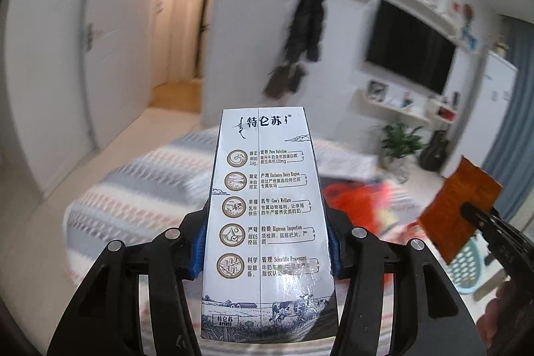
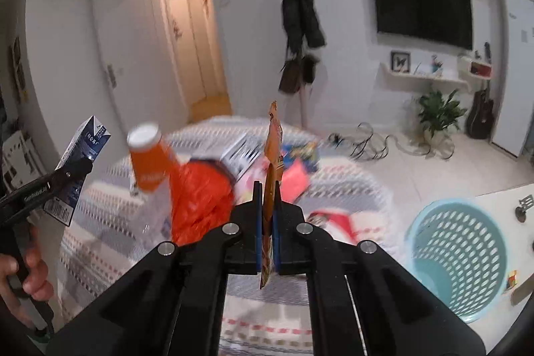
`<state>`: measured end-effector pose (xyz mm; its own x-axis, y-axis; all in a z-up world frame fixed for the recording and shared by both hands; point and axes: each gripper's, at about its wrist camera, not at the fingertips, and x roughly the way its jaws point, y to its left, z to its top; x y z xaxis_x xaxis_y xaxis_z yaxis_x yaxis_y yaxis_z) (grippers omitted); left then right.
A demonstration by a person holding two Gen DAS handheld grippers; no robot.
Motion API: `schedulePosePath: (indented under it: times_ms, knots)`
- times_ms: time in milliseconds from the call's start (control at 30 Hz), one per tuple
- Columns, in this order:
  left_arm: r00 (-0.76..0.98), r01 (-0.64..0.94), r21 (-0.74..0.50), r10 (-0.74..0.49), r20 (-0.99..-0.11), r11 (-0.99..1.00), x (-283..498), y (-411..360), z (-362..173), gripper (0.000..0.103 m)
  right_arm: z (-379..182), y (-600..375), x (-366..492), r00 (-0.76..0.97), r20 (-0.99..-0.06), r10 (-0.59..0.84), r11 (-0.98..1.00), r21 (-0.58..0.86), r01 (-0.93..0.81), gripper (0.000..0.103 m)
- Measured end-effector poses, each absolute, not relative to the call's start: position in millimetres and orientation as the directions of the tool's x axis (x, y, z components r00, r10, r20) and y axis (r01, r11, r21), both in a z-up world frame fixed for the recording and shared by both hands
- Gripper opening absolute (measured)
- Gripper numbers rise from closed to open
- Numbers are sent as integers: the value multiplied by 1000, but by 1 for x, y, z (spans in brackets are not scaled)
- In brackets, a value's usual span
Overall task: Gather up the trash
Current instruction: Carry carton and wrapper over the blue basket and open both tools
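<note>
both tongs (image 1: 267, 242) (image 2: 266, 222) are matte black plastic: angular linkage arms, round silver pivot screws, blue pads lining the inner finger faces. the left tongs (image 2: 71, 175) carry faint lettering along one arm.

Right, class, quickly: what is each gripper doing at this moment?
Left gripper: closed on the milk carton, held off the bed.
Right gripper: shut on the thin orange wrapper, which stands edge-on between its fingers.
</note>
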<state>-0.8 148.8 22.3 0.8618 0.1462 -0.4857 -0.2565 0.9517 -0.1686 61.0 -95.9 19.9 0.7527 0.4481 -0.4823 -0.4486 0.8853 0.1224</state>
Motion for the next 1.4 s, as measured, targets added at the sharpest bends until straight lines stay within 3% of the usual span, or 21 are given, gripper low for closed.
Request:
schedulePosePath:
  times_ms: [167,300,633,867,1033,1133,1267,1367,1400]
  knots:
    - [895,-69,-146,-3,-446,987,23,83,49,51,41,-144,59,835,-417,358,933,113,-343,3]
    - [880,95,-138,-148,-452,986,53,17,56,51,37,-194,68,876,-418,239,971,124,-206,3]
    - [689,388,-262,-467,-554,884,126,-108,6,52,-30,-317,101,807,-590,23,971,205,123,3]
    - [575,418,-306,-510,-640,855,161,-153,-43,52,-82,-349,116,713,-701,-9,949,218,226,3]
    - [537,410,-319,-509,-673,854,176,-165,-65,52,-99,-356,119,681,-732,-21,947,203,248,3]
    - [513,400,-341,-516,-686,851,182,-167,-73,60,-107,-357,121,661,-750,-8,946,210,249,4]
    - [517,394,-345,-516,-683,852,177,-165,-74,64,-111,-358,122,645,-764,-3,943,213,257,15]
    - [525,386,-350,-515,-677,854,173,-161,-72,67,-110,-357,119,649,-761,-17,943,204,264,36]
    - [525,384,-353,-517,-676,853,172,-159,-71,67,-109,-356,118,653,-757,-19,944,203,262,38]
